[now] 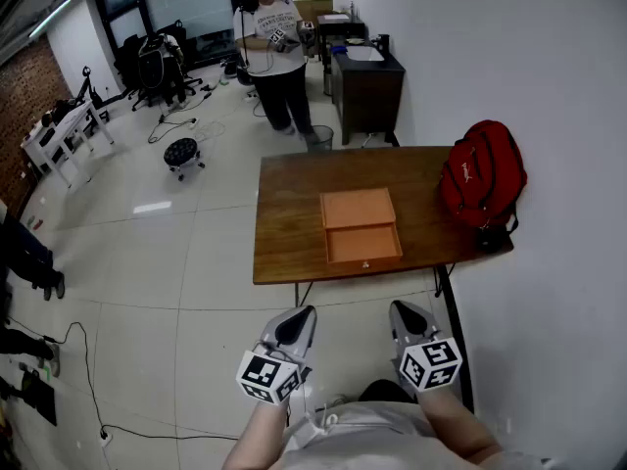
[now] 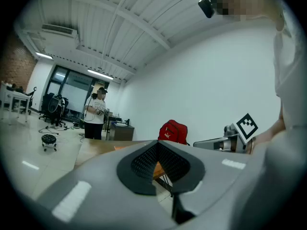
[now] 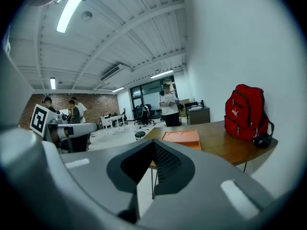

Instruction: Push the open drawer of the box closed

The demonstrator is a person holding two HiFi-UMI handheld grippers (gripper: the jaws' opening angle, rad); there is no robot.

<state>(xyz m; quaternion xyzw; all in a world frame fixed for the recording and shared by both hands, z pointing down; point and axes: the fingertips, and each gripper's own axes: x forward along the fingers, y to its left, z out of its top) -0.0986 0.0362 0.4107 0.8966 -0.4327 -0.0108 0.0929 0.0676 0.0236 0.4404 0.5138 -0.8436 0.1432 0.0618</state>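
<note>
Orange box (image 1: 358, 208) sits on the wooden table (image 1: 289, 213), its drawer (image 1: 363, 244) pulled out toward the table's near edge. Left gripper (image 1: 297, 323) and right gripper (image 1: 408, 318) hang well short of the table, jaws together, empty. Reaching looks not yet begun; next, closed tips must meet the drawer front squarely.

Glossy white floor tiles (image 1: 176, 262) stretch from a plain white wall (image 1: 549, 67) to a brick wall (image 1: 18, 91), dark windows (image 1: 191, 3) behind.
</note>
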